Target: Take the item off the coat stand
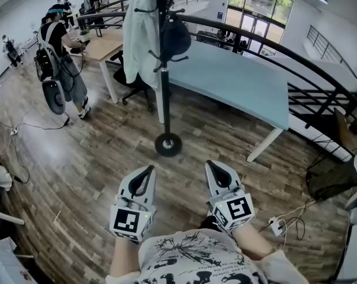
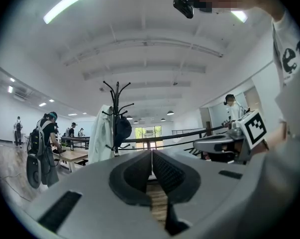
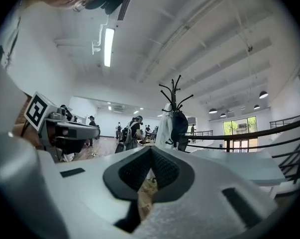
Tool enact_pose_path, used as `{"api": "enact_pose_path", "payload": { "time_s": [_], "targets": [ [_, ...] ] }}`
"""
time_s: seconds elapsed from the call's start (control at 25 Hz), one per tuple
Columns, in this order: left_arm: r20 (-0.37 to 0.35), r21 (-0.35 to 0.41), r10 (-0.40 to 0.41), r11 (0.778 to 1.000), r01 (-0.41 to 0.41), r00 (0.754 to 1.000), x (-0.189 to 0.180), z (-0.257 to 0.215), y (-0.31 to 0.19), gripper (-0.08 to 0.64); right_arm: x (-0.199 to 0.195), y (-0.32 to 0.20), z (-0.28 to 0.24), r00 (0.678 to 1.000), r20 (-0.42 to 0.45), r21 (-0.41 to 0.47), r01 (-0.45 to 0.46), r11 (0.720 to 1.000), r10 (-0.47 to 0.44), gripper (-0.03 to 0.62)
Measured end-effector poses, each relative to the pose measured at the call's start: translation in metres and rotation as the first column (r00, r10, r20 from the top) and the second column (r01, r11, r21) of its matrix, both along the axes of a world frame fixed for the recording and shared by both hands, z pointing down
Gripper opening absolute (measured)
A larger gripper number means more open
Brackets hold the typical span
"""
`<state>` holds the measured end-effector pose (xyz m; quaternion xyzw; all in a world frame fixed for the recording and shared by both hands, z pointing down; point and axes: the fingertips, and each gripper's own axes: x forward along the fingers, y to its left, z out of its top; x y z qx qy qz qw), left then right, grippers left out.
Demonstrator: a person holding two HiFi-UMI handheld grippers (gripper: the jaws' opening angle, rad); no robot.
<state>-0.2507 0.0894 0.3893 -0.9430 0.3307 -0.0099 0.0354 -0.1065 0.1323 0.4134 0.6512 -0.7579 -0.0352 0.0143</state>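
A black coat stand rises from a round base on the wooden floor ahead of me. A white garment hangs on its left side and a dark bag or cap on its right. The stand also shows in both gripper views, some way off. My left gripper and right gripper are held low in front of my body, well short of the stand's base. Both are shut with nothing between the jaws.
A light blue table stands just behind the stand, with a black railing to its right. A person with a backpack stands at a wooden desk on the left. Cables lie on the floor at right.
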Motion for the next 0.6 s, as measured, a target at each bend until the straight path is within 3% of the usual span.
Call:
{"api": "enact_pose_path", "payload": {
  "time_s": [0.32, 0.6],
  "targets": [
    [0.009, -0.022, -0.021, 1.0, 0.021, 1.0, 0.003, 0.01, -0.022, 0.005, 0.014, -0.024, 0.009, 1.0, 0.018, -0.021, -0.007, 1.0, 0.008, -0.008],
    [0.021, -0.017, -0.068, 0.998, 0.068, 0.997, 0.038, 0.02, -0.058, 0.005, 0.049, -0.074, 0.017, 0.998, 0.027, -0.028, 0.055, 0.998, -0.054, -0.008]
  ]
}}
